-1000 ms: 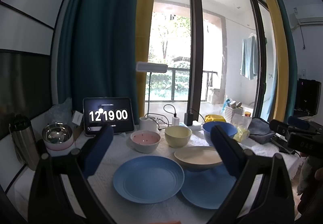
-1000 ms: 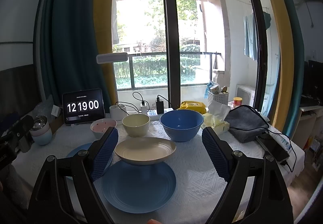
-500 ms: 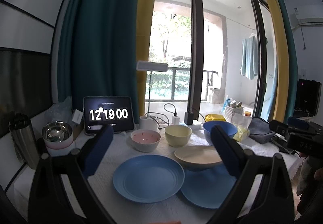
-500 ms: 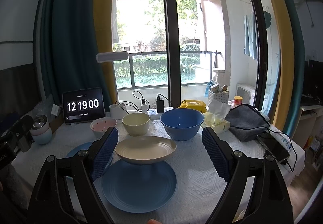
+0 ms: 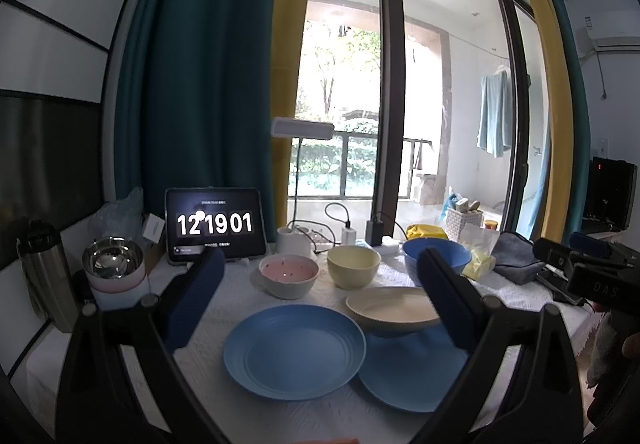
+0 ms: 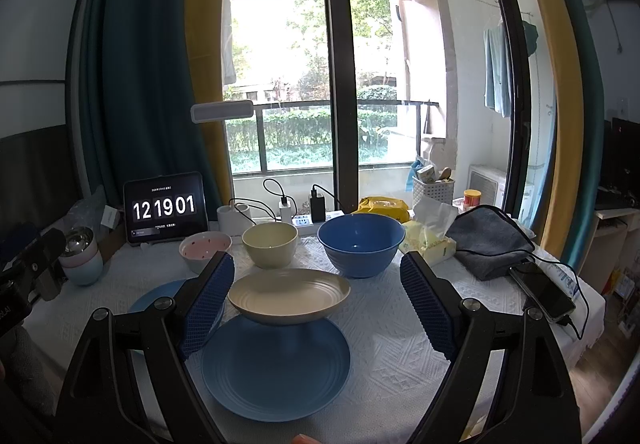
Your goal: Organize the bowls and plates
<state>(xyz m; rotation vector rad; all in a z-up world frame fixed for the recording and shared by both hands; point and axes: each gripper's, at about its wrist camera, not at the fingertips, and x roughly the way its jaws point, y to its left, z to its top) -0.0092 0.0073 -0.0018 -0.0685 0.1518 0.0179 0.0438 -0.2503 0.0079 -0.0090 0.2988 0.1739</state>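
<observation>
Left tool (image 5: 318,298) open, holding nothing, above tabletop (image 5: 240,296). Blue plate (image 5: 294,351) lies between its fingers, second blue plate (image 5: 408,376) toward right finger. Right tool (image 6: 317,302) open, empty. Beige plate (image 6: 289,296) between its fingers, resting on second blue plate. Pink bowl (image 6: 205,246), yellow bowl (image 6: 270,243), blue bowl (image 6: 361,239) farther ahead of both tools.

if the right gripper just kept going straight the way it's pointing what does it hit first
Most likely the cream plate, centred between the open right gripper fingers, overlapping the blue plate. Height is unclear; it might pass over toward the yellow bowl.
</observation>
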